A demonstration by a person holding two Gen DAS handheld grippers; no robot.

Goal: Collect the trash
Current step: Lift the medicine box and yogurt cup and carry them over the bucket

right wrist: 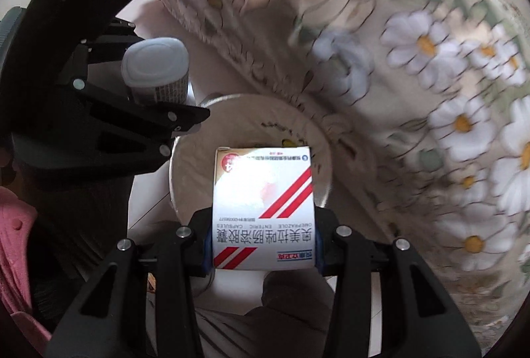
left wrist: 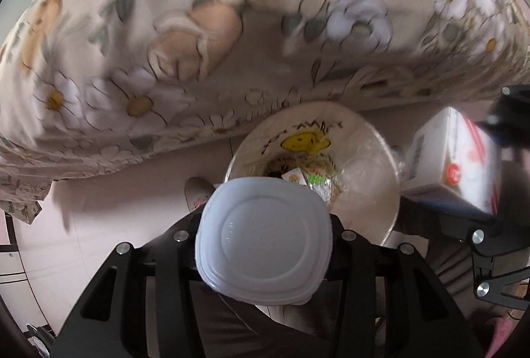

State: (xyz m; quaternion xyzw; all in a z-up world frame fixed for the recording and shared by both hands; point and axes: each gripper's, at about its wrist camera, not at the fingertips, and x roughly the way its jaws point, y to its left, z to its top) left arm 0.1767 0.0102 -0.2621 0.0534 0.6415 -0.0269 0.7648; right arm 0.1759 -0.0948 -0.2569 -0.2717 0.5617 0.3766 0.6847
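My left gripper (left wrist: pixel 265 245) is shut on a plastic bottle with a translucent white lid (left wrist: pixel 263 240), held above a cream trash bin (left wrist: pixel 381 165) lined with clear plastic; wrappers lie in the bin's bottom. My right gripper (right wrist: pixel 263 242) is shut on a white medicine box with red stripes (right wrist: pixel 265 208), also over the bin (right wrist: pixel 318 139). The left wrist view shows that box (left wrist: pixel 453 162) at the right beside the bin. In the right wrist view the bottle (right wrist: pixel 155 73) and the left gripper (right wrist: pixel 145 99) appear at upper left.
A bed with a flowered cover (left wrist: pixel 165 43) fills the upper part of both views, its edge right behind the bin. Pale floor tiles (left wrist: pixel 99 225) lie to the left. A foot in a slipper (left wrist: pixel 197 192) stands by the bin. A pink sleeve (right wrist: pixel 16 242) shows at the left.
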